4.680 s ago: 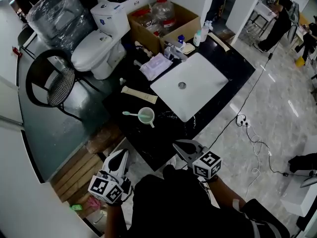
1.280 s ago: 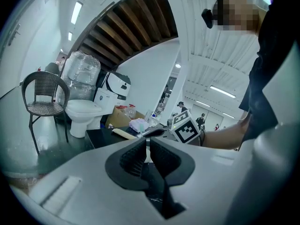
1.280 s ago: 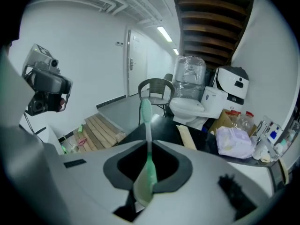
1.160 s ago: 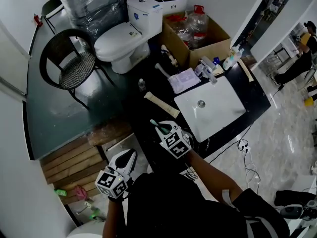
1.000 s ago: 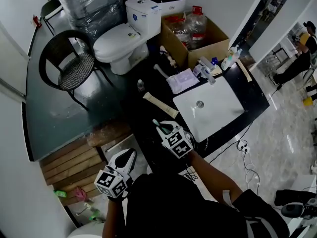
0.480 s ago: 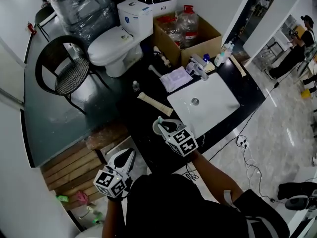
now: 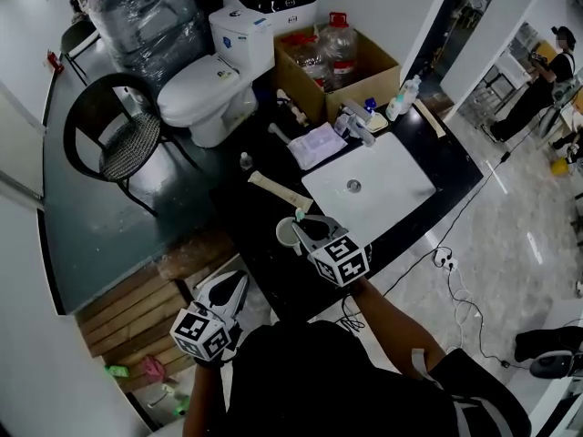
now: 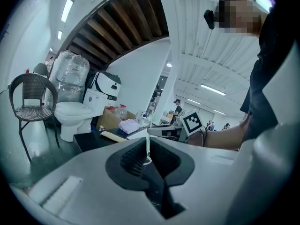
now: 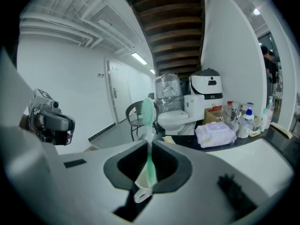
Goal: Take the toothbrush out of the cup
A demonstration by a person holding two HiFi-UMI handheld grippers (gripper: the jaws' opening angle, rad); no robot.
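Right claw (image 7: 304, 225) clamped on green toothbrush (image 9: 149, 125) (bristles up), beside cup (image 7: 286, 236) on black counter (image 7: 273, 271), left claw (image 8: 150, 161) together, near left

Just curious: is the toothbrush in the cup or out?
Out: right tongs grip the toothbrush, whole length bare, clear of the cup.

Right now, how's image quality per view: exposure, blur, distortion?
Head view: the black counter is underexposed, the white sink is nearly blown out, and straight edges bow. Left gripper view: heavy fisheye, dark vignetted corners, and the left gripper looks soft up close. Right gripper view: same fisheye curve; the toothbrush clamped in the tongs of the right gripper is sharp.
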